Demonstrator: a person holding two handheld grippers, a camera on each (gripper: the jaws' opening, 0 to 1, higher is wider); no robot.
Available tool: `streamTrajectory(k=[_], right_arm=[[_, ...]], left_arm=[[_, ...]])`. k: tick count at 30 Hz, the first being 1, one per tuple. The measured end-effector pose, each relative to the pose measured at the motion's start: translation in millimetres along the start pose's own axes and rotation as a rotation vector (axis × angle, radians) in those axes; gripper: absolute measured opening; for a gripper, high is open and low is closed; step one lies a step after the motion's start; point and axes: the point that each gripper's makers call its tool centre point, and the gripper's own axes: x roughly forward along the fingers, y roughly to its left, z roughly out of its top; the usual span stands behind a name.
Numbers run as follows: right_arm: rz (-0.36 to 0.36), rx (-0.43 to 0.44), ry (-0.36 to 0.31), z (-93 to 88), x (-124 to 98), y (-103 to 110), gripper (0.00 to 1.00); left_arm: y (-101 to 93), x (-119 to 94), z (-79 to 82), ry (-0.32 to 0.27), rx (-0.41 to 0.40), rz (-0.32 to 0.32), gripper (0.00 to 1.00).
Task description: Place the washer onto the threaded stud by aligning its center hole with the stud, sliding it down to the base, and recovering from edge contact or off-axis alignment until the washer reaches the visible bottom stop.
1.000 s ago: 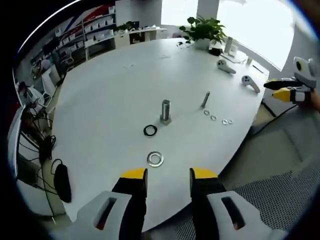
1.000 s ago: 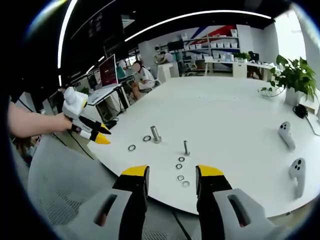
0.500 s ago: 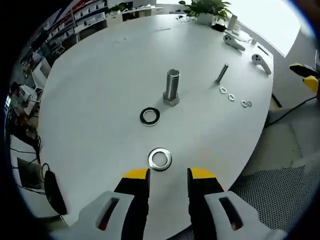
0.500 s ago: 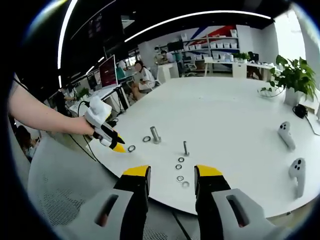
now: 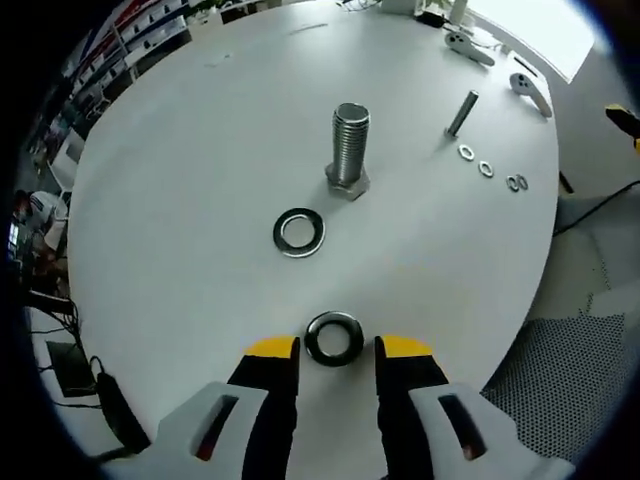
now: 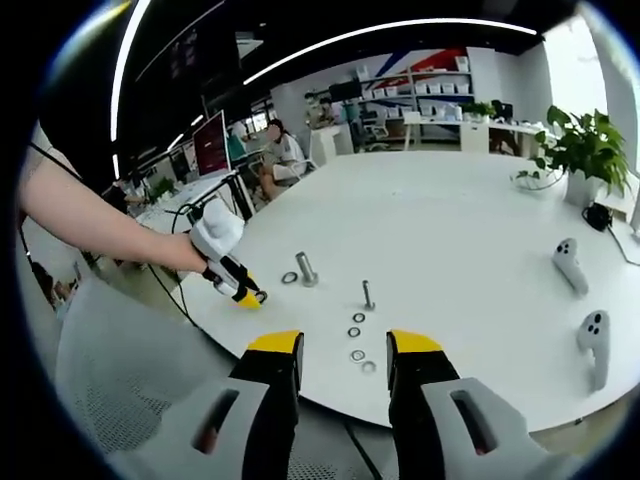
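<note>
Bright window daylight, sharp centre, fisheye-warped edges.

The washer (image 5: 334, 338) is a dark-looking metal ring lying flat on the white table (image 5: 190, 170), near its edge; a 2nd, brighter washer (image 5: 299, 232) lies flat just beside the threaded stud (image 5: 349, 148), a thick steel bolt standing upright on its hexagonal head, threads up, nothing on its shank.
</note>
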Motion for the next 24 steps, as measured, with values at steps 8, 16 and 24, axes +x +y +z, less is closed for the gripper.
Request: streamTrajectory(k=[8, 16, 24], right_arm=[[0.003, -0.001, 0.005, -0.7, 0.4, 0.2, 0.34], [0.003, -0.002, 0.009, -1.5, 0.4, 0.1, 0.34], [0.003, -0.001, 0.011, -1.9, 0.3, 0.0, 0.34]], left_arm=[[-0.2, -0.5, -1.1, 0.049, 0.069, 0.005, 0.27], [-0.9, -0.6, -2.7, 0.084, 0.09, -0.004, 0.22], [-0.3, 0.1, -2.8, 0.097, 0.074, -0.005, 0.22]])
